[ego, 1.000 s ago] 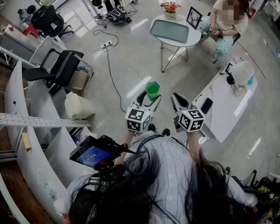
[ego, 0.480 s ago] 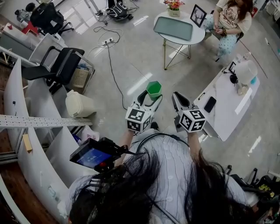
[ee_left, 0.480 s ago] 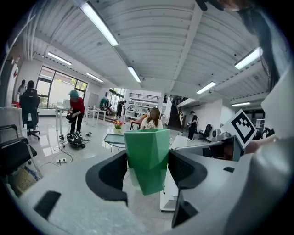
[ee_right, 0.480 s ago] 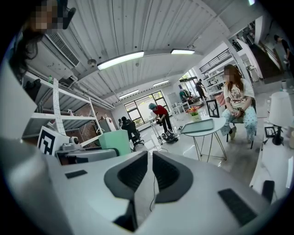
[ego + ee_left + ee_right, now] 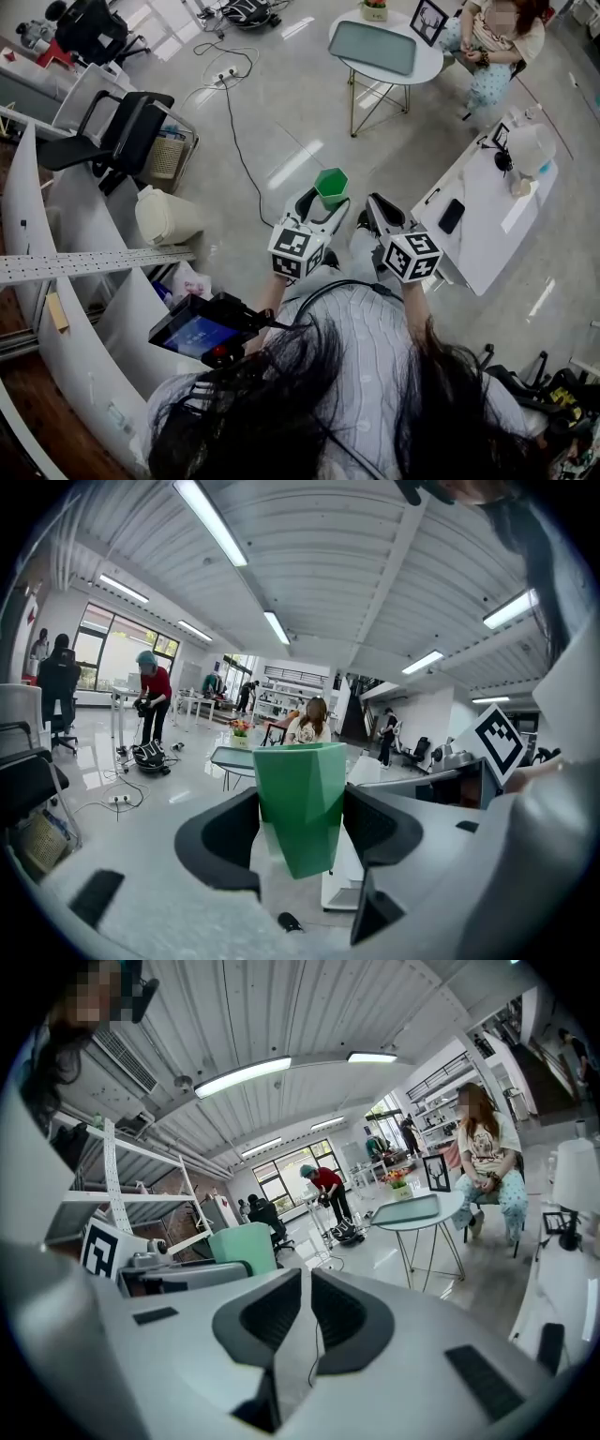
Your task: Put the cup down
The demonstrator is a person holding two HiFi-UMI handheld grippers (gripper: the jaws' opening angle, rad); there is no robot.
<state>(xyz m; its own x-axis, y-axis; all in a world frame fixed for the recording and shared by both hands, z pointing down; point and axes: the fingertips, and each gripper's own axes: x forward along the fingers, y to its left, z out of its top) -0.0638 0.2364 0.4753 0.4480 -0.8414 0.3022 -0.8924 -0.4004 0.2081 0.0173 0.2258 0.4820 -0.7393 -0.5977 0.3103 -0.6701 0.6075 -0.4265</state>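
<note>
cup (image 5: 329, 186) — green, faceted, tapered | upright | clamped between left tool's (image 5: 324, 202) jaws, mid-air

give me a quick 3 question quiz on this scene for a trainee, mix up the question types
1. Multiple choice: what grips the green cup? A) the left gripper B) the right gripper C) neither
2. True or false: the right gripper's jaws stand wide apart.
3. Fill in: in the head view the green cup is held in the air over the bare ____.

Key
1. A: the left gripper's jaws press on both sides of the green cup.
2. False: they stand almost together, with nothing between them.
3. floor
</note>
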